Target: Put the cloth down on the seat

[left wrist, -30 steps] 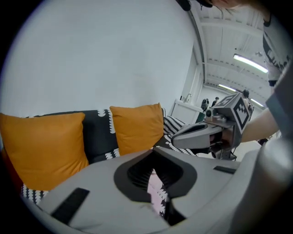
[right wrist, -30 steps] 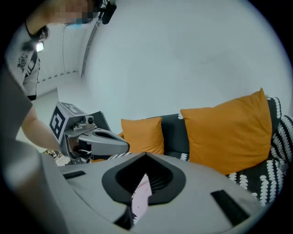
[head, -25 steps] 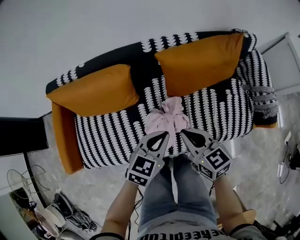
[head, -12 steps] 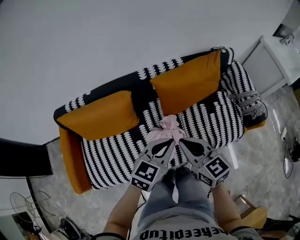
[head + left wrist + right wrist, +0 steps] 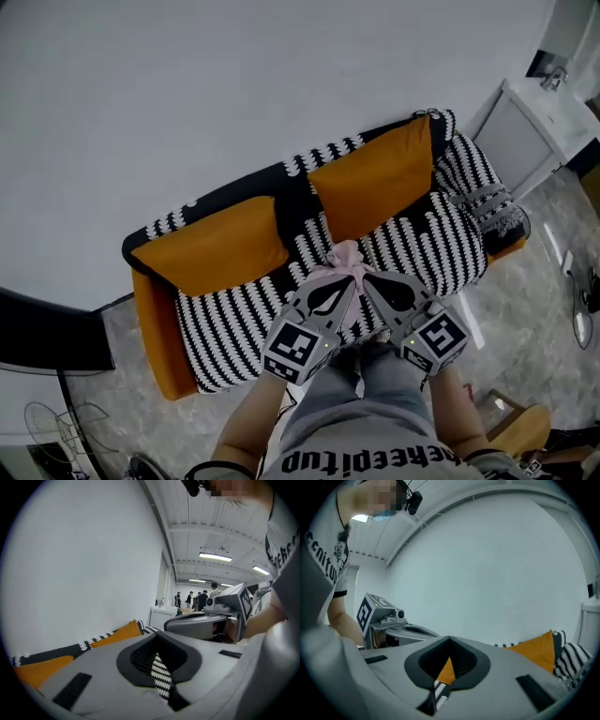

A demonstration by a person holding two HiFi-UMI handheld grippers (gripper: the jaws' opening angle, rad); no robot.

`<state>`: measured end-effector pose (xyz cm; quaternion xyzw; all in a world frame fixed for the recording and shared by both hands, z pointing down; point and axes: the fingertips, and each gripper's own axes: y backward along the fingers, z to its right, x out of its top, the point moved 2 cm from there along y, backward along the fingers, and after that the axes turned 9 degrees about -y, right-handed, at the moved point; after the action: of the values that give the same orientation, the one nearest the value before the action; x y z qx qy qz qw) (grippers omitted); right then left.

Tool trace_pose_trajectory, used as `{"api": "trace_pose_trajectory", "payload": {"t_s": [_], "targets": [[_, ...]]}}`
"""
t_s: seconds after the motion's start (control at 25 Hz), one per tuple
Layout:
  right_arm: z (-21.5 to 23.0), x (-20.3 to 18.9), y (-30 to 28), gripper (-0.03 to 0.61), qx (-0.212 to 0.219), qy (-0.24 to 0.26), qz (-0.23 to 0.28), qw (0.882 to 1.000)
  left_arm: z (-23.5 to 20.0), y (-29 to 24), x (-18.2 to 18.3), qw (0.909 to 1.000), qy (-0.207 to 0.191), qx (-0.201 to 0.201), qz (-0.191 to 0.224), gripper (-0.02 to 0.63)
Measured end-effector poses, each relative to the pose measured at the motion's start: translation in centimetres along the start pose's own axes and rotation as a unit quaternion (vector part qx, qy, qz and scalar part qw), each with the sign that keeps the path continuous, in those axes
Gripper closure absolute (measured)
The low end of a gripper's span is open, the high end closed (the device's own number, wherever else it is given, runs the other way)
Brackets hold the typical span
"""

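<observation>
The pink cloth (image 5: pixel 345 255) sits bunched over the middle of the striped sofa seat (image 5: pixel 234 314), right at the tips of both pairs of jaws and between them. The two orange cushions (image 5: pixel 211 248) stand well beyond it against the backrest. The left gripper (image 5: pixel 336 286) and the right gripper (image 5: pixel 377 284) both have their jaws pressed together. Each gripper's own view shows only sofa pattern and cushion past the jaws, with no pink fabric between them. Whether the very tips pinch an edge of the cloth cannot be told from above. If nothing is held, the cloth already rests on the seat and little is left to do. If a hem is caught at the tips, the careful way is to bring both grippers low over the open seat ahead of the jaws, short of the cushions. The weight should settle on the striped cover before the jaws part, both sides together, so the bundle does not swing or slide off the front edge nearest the person's legs.
</observation>
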<state>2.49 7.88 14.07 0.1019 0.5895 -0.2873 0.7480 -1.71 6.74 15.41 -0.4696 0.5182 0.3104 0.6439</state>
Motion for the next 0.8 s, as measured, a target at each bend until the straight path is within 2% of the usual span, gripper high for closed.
{"api": "trace_pose_trajectory", "payload": {"t_s": [0.12, 0.28, 0.48, 0.8], "targets": [[-1.2, 0.9, 0.2, 0.586, 0.0, 0.009, 0.013, 1.0, 0.1, 1.1, 1.2, 0.9995, -0.023, -0.002, 0.021, 0.591], [-2.6, 1.7, 0.6, 0.586, 0.0, 0.016, 0.03, 0.999, 0.2, 2.4, 2.7, 0.9992, -0.013, 0.002, 0.036, 0.591], [-3.6, 2.4, 0.9, 0.586, -0.003, 0.028, 0.039, 0.999, 0.3, 3.2, 3.8, 0.9969, -0.048, -0.003, 0.063, 0.591], [-4.7, 3.5, 0.9, 0.586, 0.003, 0.041, 0.048, 0.998, 0.3, 4.2, 4.8, 0.9949, -0.051, 0.003, 0.087, 0.591]]}}
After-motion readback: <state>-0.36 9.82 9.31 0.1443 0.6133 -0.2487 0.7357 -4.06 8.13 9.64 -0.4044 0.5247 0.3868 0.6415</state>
